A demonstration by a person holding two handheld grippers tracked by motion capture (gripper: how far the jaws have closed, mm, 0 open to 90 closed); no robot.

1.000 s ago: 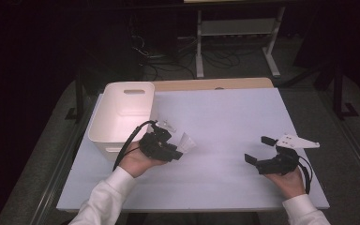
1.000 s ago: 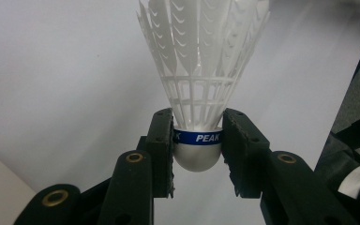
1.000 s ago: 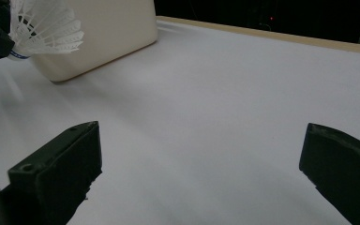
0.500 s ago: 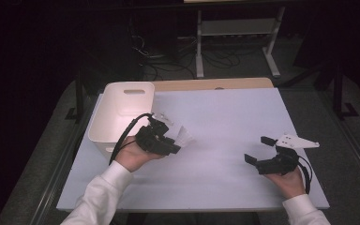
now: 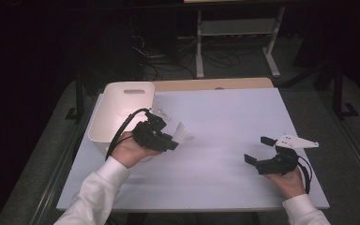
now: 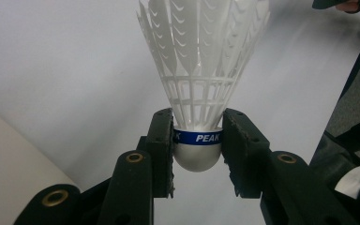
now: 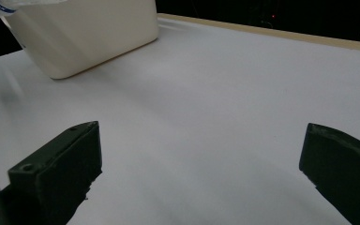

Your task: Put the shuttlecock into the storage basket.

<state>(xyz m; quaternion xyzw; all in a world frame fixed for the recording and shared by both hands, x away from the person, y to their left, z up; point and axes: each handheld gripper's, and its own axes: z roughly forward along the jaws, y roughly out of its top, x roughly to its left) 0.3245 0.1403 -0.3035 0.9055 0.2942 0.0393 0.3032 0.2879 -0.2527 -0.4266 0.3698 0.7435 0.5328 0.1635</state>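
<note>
The left gripper (image 6: 197,152) holds a white shuttlecock (image 6: 199,89) by its round cork, jaws pressed on both sides, feathers pointing away. In the high view it hangs just beside the white bin (image 5: 122,110), at about four o'clock from it. I judge the pick-up is done and the drop into the bin remains. The right gripper (image 5: 265,152) rests wide and empty. The inside of the bin is hard to make out.

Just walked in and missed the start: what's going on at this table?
A person works with a gripper in each hand. The left gripper is shut on a white shuttlecock, clamping its cork base at the blue band, and holds it above the table beside the white bin. The right gripper hangs open over the table's right side, holding nothing.
</note>
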